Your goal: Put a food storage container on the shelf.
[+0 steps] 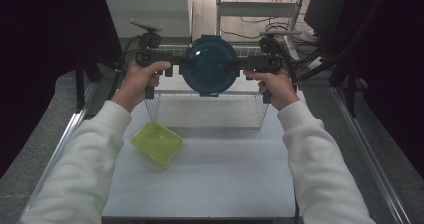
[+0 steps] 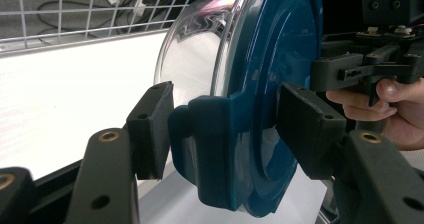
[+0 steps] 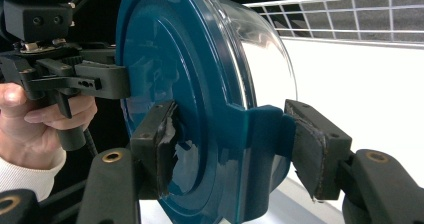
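The round bowl with the blue lid (image 1: 209, 64) is up in the air, tipped on its side, with the lid facing the person. It hangs just above the wire basket (image 1: 207, 111) at the back of the desk (image 1: 210, 179). The left hand-held gripper (image 1: 181, 62) pinches one blue lid tab, and the right hand-held gripper (image 1: 237, 63) pinches the tab on the other side. Both sit equally close. The basket lies straight below, so I think the bowl goes down next. A yellow-green tray (image 1: 157, 142) sits nearer the person, well apart.

My container's lid (image 1: 210, 64) is glossy blue plastic, its bowl (image 2: 192, 59) clear, perhaps glass; wire basket (image 1: 207, 111) bare metal; green tray (image 1: 157, 142) translucent plastic; tabletop (image 1: 210, 184) matt white.
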Available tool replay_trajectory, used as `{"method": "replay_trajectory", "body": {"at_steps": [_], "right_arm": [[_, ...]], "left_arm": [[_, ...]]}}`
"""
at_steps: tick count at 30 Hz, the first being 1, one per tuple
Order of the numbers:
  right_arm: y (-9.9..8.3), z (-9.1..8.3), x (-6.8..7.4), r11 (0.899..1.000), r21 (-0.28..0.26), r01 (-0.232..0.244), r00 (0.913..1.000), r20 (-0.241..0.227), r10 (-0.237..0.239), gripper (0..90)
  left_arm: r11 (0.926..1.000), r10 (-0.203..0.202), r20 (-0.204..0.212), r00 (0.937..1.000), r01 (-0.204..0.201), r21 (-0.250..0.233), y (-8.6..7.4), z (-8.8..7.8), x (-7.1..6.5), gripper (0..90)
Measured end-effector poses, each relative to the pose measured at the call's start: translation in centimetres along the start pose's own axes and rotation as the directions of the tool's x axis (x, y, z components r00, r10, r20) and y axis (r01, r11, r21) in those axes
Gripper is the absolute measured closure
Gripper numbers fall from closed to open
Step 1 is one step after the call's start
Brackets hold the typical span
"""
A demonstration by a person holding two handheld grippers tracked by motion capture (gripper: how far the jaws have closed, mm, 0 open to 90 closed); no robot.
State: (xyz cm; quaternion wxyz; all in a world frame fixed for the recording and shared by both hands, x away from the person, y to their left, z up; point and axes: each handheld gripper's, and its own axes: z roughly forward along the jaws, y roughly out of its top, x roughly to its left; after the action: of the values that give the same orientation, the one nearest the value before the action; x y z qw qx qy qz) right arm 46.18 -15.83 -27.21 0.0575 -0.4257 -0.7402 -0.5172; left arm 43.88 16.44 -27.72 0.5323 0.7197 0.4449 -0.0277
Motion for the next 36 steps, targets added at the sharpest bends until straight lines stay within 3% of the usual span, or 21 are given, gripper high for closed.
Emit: {"method": "replay_trajectory", "body": {"at_steps": [6,15,16,21,25,29,36], "right_arm": [[0.8,1.1,-1.2,0.999,0.020,-0.035,0.9994,-0.003,0.035,40.0],[1.2,2.3,-2.6,0.996,0.061,-0.069,0.9970,0.039,0.066,40.0],[1.4,2.4,-2.9,0.994,0.056,-0.096,0.9948,0.040,0.093,40.0],[1.6,2.6,-3.5,0.989,0.050,-0.136,0.9903,0.034,0.135,39.8],[1.8,3.0,-4.5,0.980,0.040,-0.193,0.9812,0.018,0.192,39.5],[2.0,3.4,-5.2,0.965,0.032,-0.259,0.9658,0.013,0.259,39.2],[2.3,4.0,-5.6,0.949,0.017,-0.313,0.9492,0.037,0.313,38.7]], "left_arm": [[0.9995,-0.033,-0.001,0.9995,0.033,-0.002,0.4,0.8,1.5,41.0],[0.9965,-0.084,0.039,0.9957,0.083,0.011,0.2,2.6,3.9,40.3],[0.9961,-0.088,0.037,0.9954,0.088,0.010,0.2,2.7,4.0,40.3],[0.9906,-0.136,0.038,0.9900,0.136,-0.012,0.3,3.2,4.4,40.1],[0.9851,-0.171,0.030,0.9849,0.171,-0.016,0.4,3.6,4.8,39.5],[0.9750,-0.221,0.034,0.9746,0.222,-0.015,0.6,4.1,5.4,38.8],[0.9630,-0.269,0.051,0.9619,0.269,-0.011,0.7,4.6,6.4,37.2]]}}
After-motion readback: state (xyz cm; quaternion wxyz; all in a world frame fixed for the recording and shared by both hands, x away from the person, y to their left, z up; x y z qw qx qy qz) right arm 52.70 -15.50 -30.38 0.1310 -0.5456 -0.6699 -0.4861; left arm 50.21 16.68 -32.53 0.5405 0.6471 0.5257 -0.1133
